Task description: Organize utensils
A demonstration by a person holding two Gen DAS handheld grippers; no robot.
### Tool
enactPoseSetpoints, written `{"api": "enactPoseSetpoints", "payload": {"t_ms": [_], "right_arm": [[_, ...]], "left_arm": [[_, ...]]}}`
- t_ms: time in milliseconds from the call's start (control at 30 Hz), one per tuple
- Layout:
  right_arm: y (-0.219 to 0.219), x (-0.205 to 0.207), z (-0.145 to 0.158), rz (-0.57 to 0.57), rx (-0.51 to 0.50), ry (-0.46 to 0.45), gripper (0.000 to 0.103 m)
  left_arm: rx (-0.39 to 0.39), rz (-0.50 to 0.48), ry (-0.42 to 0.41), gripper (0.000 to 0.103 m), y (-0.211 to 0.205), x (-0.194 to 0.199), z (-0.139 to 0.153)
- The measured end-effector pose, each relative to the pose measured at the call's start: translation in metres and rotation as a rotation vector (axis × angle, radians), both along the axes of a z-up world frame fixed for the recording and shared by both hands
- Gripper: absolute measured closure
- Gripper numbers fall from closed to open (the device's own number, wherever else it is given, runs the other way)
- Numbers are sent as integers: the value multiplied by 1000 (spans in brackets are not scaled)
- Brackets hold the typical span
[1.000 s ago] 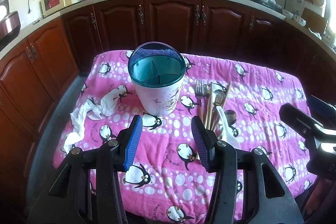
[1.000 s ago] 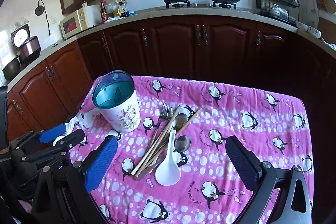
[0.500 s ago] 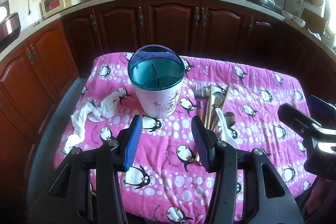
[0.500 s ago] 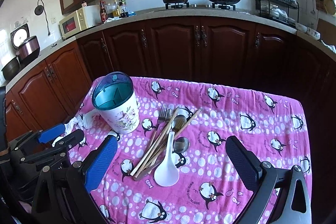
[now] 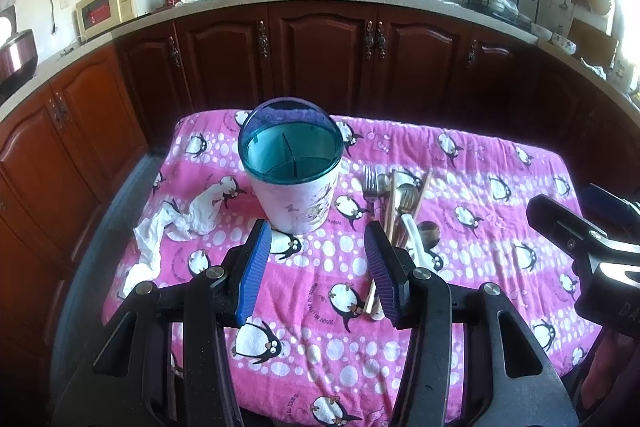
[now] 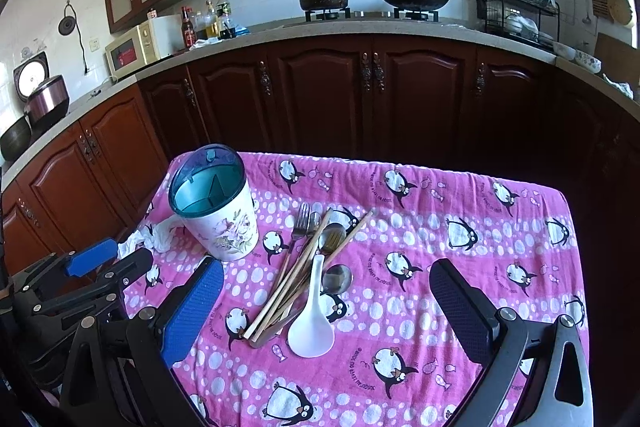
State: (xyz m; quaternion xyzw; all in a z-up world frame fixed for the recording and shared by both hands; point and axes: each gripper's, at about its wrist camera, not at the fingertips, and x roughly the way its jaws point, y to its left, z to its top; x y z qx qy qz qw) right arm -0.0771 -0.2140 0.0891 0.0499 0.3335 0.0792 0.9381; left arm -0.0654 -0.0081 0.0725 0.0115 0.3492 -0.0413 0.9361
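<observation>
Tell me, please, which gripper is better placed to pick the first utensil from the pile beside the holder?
Probably the right gripper: its open jaws frame the white spoon and chopsticks. The left gripper, also open and empty, faces the holder, with the pile off to its right.

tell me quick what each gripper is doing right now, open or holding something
left gripper: open, holding nothing, above the pink cloth.
right gripper: open wide, holding nothing, over the utensil pile.
</observation>
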Motion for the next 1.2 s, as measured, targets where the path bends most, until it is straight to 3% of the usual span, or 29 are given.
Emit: {"api": "enactPoseSetpoints", "payload": {"t_ms": [1200], "right_arm": [[-13, 0, 3, -54, 2, 10, 0]], "left_arm": [[-13, -28, -25, 55, -7, -6, 11]]}}
